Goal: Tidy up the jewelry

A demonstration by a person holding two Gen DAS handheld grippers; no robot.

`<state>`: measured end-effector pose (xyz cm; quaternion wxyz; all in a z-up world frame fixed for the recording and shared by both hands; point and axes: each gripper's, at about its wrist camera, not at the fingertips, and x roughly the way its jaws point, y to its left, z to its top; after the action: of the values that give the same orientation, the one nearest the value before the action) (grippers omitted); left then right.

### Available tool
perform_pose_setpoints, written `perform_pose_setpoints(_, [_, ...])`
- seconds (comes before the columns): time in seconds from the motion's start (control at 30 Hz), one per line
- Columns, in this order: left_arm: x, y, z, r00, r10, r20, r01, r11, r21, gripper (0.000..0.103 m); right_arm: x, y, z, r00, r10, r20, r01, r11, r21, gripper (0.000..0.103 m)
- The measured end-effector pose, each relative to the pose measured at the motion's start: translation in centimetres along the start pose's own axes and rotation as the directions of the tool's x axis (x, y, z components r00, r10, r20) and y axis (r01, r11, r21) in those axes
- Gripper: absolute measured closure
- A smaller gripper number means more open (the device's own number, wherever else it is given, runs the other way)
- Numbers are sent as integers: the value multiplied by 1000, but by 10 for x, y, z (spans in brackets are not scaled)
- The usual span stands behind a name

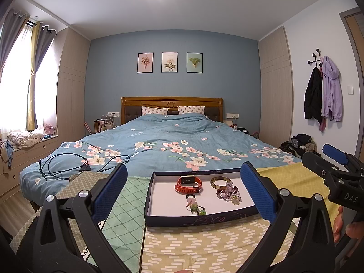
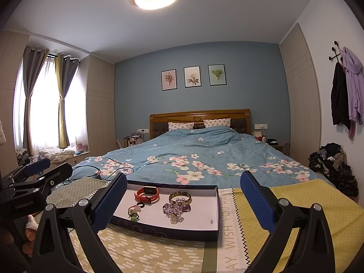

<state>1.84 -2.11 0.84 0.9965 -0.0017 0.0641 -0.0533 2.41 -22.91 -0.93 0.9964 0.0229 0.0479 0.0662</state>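
On the patchwork yellow-and-green cloth [image 1: 204,245] at the foot of the bed, the left gripper [image 1: 182,191] hovers with jaws wide apart, framing the shallow navy cardboard tray [image 1: 204,217] ahead of it. On the tray's white floor, an orange-strapped smartwatch [image 1: 188,184] lies toward the far edge, small green-flowered rings [image 1: 195,208] near the front edge, and a tortoiseshell bangle [image 1: 220,182] touching a heap of purple beaded bracelets [image 1: 228,192] at the right. The right gripper [image 2: 182,202], jaws likewise spread, holds nothing; the tray sits nearer its left finger.
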Motion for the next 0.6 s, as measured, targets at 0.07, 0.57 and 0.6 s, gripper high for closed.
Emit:
perform_pose_setpoints(0.07, [0, 0, 0, 1000, 0, 0, 0, 1000, -1, 5, 0, 0, 0, 1000, 0, 0, 0, 1000, 0, 7])
perform_pose_setpoints(0.57, [0, 0, 0, 1000, 0, -2, 0, 1000, 0, 5, 1, -1, 0, 1000, 2, 1, -2, 1000, 0, 7])
perform_pose_setpoints(0.6, [0, 0, 0, 1000, 0, -2, 0, 1000, 0, 5, 1, 0, 0, 1000, 3, 0, -3, 1000, 0, 7])
